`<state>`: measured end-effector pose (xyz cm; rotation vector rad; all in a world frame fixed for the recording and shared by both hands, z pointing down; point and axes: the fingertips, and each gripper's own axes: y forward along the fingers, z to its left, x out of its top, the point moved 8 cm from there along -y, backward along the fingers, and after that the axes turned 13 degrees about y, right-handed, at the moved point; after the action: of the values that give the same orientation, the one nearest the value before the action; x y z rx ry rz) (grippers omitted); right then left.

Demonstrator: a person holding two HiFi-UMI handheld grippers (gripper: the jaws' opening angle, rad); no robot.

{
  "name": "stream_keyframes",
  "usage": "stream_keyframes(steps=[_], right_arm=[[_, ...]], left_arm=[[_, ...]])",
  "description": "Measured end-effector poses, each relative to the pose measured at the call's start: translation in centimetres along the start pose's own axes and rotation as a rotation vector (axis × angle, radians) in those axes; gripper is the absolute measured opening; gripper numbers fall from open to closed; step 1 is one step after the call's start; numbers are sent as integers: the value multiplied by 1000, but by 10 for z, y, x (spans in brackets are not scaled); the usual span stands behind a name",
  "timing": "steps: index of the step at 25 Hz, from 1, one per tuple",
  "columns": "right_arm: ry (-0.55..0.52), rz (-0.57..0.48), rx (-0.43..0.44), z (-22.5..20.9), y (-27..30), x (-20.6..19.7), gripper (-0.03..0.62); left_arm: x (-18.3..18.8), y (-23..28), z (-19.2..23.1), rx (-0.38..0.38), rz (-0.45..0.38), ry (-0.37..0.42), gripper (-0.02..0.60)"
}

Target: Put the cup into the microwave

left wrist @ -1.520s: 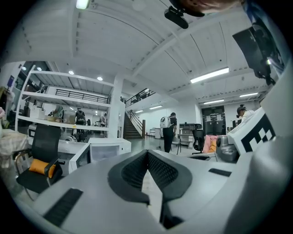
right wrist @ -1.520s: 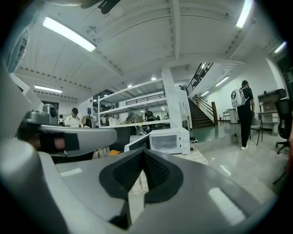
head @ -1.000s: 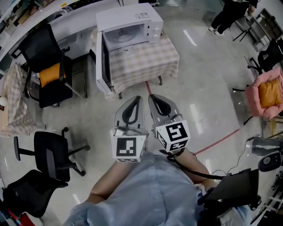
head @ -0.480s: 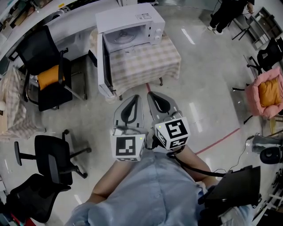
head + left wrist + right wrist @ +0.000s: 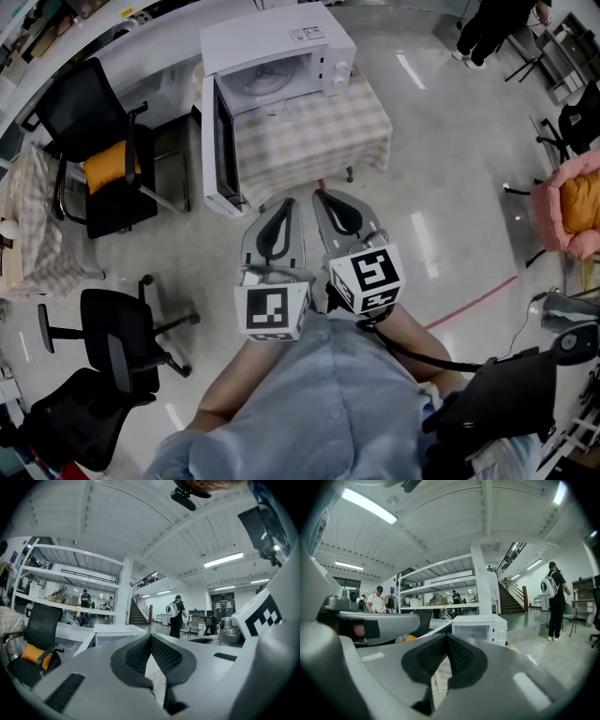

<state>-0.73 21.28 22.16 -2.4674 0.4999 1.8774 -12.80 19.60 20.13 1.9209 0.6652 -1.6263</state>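
Note:
A white microwave [image 5: 277, 56] stands with its door [image 5: 214, 141] swung open on a small table with a checked cloth [image 5: 309, 136]. Its cavity shows a glass turntable and nothing else. No cup shows in any view. My left gripper [image 5: 286, 208] and right gripper [image 5: 323, 199] are held side by side just short of the table's near edge, pointing at it. Both are shut with nothing between the jaws. In the right gripper view the microwave [image 5: 480, 627] lies straight ahead past the shut right gripper [image 5: 447, 637]. The left gripper [image 5: 151, 637] looks the same in its own view.
A black office chair with an orange cushion [image 5: 89, 131] stands left of the table, and two more black chairs [image 5: 112, 328] stand nearer on the left. A pink chair [image 5: 572, 202] is at the right edge. A person [image 5: 492, 28] stands far back right. A red floor line [image 5: 469, 300] runs right.
The table and microwave have drawn slightly closer to both grippers as I step forward. Both grippers stay shut and side by side.

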Motion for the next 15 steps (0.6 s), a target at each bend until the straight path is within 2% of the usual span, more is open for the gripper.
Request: stream_keyframes(steps=[15], right_arm=[[69,-6,69,-110,54,41,3]], left_arm=[[19,122,-26,33,67,73,8]])
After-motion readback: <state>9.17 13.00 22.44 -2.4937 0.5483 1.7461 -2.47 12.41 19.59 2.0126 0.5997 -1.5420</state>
